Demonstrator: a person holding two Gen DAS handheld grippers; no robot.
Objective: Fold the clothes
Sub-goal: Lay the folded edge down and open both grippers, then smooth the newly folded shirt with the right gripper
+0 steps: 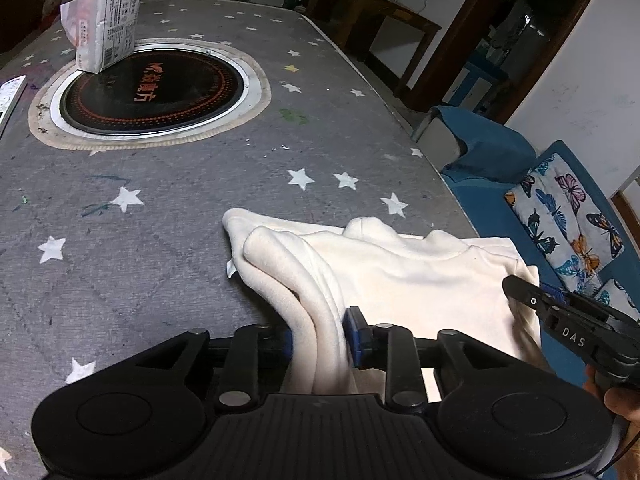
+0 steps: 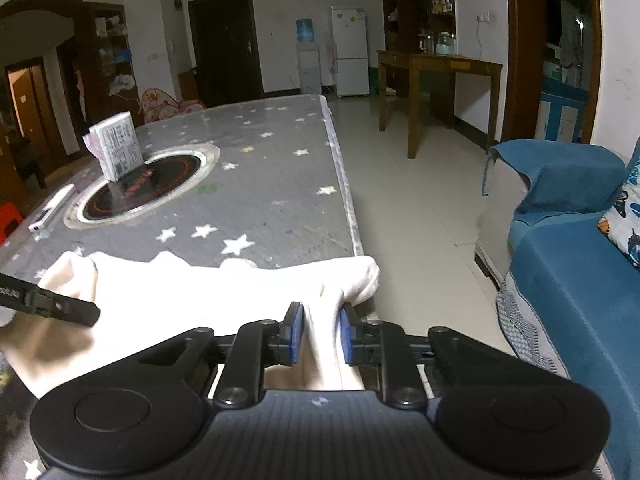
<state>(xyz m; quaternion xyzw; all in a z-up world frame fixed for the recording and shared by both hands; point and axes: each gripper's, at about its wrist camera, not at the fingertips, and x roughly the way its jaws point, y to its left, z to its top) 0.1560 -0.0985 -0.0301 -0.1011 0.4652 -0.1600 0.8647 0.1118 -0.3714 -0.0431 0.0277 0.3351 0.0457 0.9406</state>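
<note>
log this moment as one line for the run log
stage: mid-fold | left gripper: shut on cream garment | right gripper: shut on cream garment | garment: bunched at near edge of star-print table

- the cream garment [image 1: 400,276] runs under the left gripper [image 1: 320,336], its near part hidden.
- left pad buried in the folds.
- the white remote [image 1: 10,98] is cut by the frame edge.
- print on the tissue pack [image 2: 116,150] too small to read.

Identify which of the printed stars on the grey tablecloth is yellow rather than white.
The yellow star lies right of the round cooktop, toward the far edge; the stars near the cream garment are white.
</note>
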